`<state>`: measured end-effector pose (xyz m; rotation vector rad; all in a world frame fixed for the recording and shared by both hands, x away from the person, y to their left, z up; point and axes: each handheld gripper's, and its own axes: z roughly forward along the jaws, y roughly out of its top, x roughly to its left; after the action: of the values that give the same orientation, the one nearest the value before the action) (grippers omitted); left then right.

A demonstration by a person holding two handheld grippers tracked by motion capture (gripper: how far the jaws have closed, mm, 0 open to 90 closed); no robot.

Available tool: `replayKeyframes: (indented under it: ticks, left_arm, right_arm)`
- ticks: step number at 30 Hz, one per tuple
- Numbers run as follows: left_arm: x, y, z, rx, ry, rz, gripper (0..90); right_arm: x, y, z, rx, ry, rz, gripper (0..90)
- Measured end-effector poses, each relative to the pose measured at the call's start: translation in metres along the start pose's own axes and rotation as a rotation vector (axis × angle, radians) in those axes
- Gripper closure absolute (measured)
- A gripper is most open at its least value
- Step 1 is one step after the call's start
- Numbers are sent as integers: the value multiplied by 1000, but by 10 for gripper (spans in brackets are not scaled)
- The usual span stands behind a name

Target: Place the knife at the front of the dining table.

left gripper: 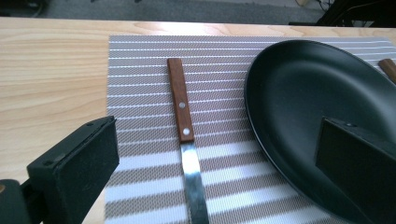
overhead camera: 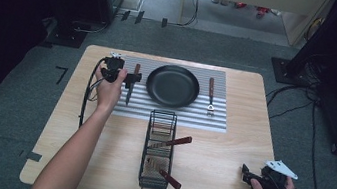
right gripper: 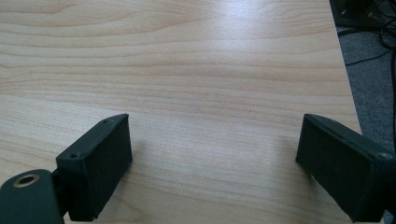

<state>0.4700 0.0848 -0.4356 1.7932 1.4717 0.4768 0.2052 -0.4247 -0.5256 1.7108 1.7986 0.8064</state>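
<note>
On the far left part of the striped placemat (overhead camera: 174, 113), a knife (overhead camera: 130, 89) with a wooden handle lies flat, handle toward the far edge and blade toward the near edge, just left of the black pan (overhead camera: 173, 85). The left tongs (overhead camera: 131, 78) hover over it with the jaws spread wide and nothing between the pads; in the high view they cover the middle of the knife, and in the left gripper view the blade tip is cut off at the bottom edge. The pan's right side runs out of that view behind one jaw. A fork (overhead camera: 211, 97) lies on the mat right of the pan; its tines are too small to make out. In the wire basket (overhead camera: 157, 151) near the middle of the table (overhead camera: 229, 149), two wooden-handled utensils (overhead camera: 173, 142) lean, their working ends hidden by the mesh. The right tongs (overhead camera: 247, 173) rest at the near right corner, jaws wide over bare wood.
</note>
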Motion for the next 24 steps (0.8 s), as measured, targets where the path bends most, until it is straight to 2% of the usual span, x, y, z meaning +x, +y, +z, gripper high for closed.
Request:
replayKeyframes:
  ticks: [2,3,9,18,24]
  left_arm:
    - [0,-5,-15,-19,-11,14,1]
    - [0,-5,-15,-19,-11,14,1]
    - [-1,-18,-43,-46,-25,46,1]
    - [0,-42,-71,-83,-40,55,1]
    - [10,-65,-87,-87,-40,43,1]
  right_arm:
    - [0,0,0,0,0,0,98]
    - [0,0,0,0,0,0,98]
    - [0,0,0,0,0,0,99]
    - [0,0,0,0,0,0,99]
    - [0,0,0,0,0,0,98]
